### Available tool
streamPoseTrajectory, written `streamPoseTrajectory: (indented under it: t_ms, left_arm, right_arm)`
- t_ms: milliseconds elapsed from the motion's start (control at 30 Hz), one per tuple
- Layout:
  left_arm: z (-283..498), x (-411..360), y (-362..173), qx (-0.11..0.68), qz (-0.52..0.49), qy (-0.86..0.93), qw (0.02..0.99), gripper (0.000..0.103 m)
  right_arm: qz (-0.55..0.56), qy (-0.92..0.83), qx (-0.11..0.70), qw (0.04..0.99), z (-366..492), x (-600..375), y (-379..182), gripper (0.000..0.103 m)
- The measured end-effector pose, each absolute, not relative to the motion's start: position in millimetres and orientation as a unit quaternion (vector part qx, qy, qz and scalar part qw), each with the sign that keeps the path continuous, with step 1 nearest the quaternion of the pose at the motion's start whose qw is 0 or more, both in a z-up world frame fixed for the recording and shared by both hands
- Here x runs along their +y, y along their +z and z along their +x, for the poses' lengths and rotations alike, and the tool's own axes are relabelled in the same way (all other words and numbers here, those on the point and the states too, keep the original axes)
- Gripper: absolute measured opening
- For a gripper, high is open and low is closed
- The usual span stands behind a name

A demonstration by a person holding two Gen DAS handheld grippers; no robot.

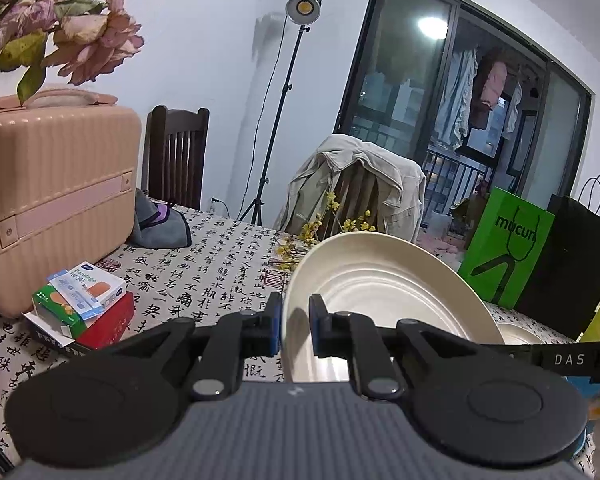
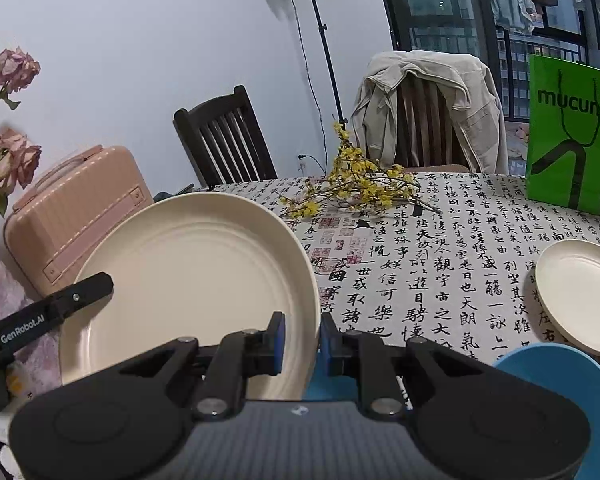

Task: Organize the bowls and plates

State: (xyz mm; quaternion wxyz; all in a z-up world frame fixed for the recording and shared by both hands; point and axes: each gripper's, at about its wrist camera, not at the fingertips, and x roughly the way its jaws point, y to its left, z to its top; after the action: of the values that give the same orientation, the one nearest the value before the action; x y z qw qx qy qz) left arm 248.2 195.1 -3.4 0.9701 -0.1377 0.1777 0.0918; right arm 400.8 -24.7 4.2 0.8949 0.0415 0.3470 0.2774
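Left gripper: jaws clamped on the near rim of the large cream plate. Right gripper: jaws clamped on the opposite rim of the same plate. Plate is held between the two grippers, tilted, above the bench; whether its lower edge touches the bench cannot be told.

In the right wrist view, a blue bowl sits just right of the right gripper, partly under it. Beyond it, near the right edge, a small cream plate rests on the calligraphy-print cloth.

Mid-bench: a sprig of yellow flowers. Left side: stacked medicine boxes beside a pink case.

Far edge: green paper bag, standing upright. Behind the bench, a chair with a beige jacket draped over its back.
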Motion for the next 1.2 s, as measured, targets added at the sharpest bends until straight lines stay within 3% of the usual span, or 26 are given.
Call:
streamPoseTrajectory:
  t_ms: [1200]
  left_arm:
    - [207.0,116.1,4.9,0.152,-0.104,0.046,0.982,0.014]
  right_arm:
    - [0.072,0.248,0.322,0.911,347.6,-108.7,5.5,0.018]
